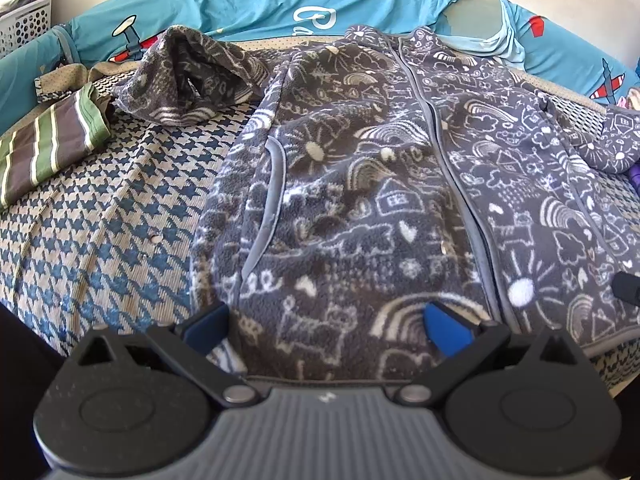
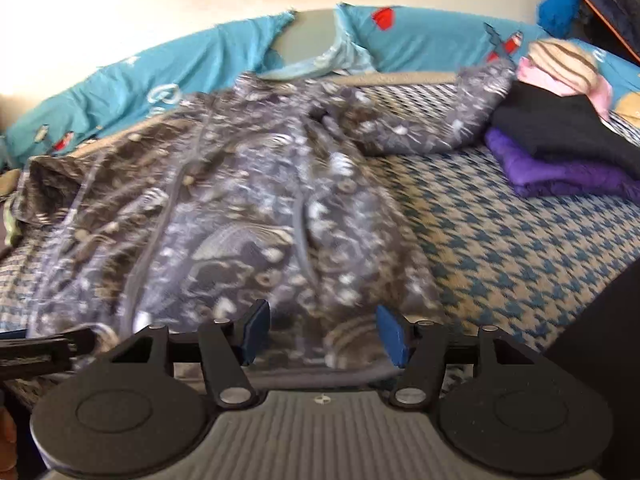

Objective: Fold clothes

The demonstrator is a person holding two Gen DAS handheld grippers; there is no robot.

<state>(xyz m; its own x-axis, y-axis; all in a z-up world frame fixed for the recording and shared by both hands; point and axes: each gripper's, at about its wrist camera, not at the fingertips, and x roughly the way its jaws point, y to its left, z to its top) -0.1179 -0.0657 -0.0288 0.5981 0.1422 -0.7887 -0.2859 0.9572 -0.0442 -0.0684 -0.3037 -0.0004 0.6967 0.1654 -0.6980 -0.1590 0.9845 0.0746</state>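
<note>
A grey fleece jacket (image 1: pixel 360 184) with white doodle print lies spread face up on the houndstooth bed cover (image 1: pixel 120 216), zip down the middle, sleeves out to each side. My left gripper (image 1: pixel 326 326) is open, its blue pads just above the jacket's bottom hem, left of the zip. The jacket also shows in the right wrist view (image 2: pixel 248 200), blurred. My right gripper (image 2: pixel 322 334) is open over the hem on the jacket's right half. Neither holds anything.
A folded green-striped garment (image 1: pixel 52 144) lies at the left. Folded purple and black clothes (image 2: pixel 560 152) are stacked at the right. Blue pillows (image 1: pixel 300 4) line the far edge by the wall. A white basket (image 1: pixel 24 20) stands far left.
</note>
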